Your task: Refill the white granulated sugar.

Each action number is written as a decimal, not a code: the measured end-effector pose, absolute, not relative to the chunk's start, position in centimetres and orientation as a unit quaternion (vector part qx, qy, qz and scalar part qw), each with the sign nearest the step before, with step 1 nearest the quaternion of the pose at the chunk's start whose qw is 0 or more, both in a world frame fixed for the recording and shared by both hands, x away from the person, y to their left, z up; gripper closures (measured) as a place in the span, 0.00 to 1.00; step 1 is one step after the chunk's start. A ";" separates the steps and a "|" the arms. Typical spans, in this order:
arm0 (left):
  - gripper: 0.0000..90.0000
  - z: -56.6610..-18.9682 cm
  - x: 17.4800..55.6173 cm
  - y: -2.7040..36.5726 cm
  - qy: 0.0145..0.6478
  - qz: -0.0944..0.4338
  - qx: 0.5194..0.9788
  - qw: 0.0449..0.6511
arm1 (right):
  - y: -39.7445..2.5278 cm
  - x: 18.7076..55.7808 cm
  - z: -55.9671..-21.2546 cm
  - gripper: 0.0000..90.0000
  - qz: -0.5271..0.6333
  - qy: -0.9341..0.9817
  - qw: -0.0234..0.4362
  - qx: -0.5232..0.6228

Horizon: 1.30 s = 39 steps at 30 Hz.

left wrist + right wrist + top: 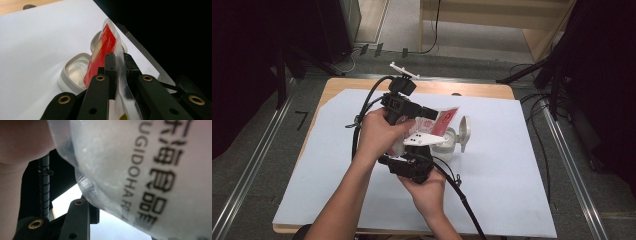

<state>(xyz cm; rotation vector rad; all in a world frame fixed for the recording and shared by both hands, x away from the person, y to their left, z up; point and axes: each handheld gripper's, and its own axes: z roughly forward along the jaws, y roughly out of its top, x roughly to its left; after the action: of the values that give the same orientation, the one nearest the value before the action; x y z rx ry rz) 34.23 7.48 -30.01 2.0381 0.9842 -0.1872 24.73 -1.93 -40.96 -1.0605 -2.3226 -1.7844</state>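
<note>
My left gripper (431, 113) (120, 57) is shut on the clear sealed edge of a red pouch (444, 121) (103, 48) and holds it upright above the table. A white tub (447, 146) (75, 72) stands just under it, its hinged lid (464, 131) (96, 40) swung open. My right gripper (422, 150) is below the left hand and reaches up to the pouch. In the right gripper view the pouch's printed clear film (150, 170) presses against one black finger (80, 220) and hides the other.
A white sheet (512, 165) covers most of the wooden table (492, 90). Cables (462, 200) trail from both grippers toward the near edge. Dark stands and rails flank the table on both sides.
</note>
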 end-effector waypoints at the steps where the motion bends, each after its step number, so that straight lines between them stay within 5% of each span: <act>1: 0.95 -30.0 34.3 7.5 0.393 -0.075 0.815 0.419 | -1.9 24.7 -41.0 0.72 -0.573 -0.745 0.015 -0.341; 39: 0.93 -29.8 34.1 7.2 0.391 -0.067 0.817 0.419 | -2.0 24.7 -40.9 0.72 -0.577 -0.743 0.016 -0.338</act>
<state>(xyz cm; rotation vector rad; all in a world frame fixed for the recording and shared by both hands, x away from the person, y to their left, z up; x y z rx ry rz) 34.10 7.15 -29.76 2.0483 0.9814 -0.1679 24.75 -2.04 -40.87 -1.0507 -2.3102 -1.7953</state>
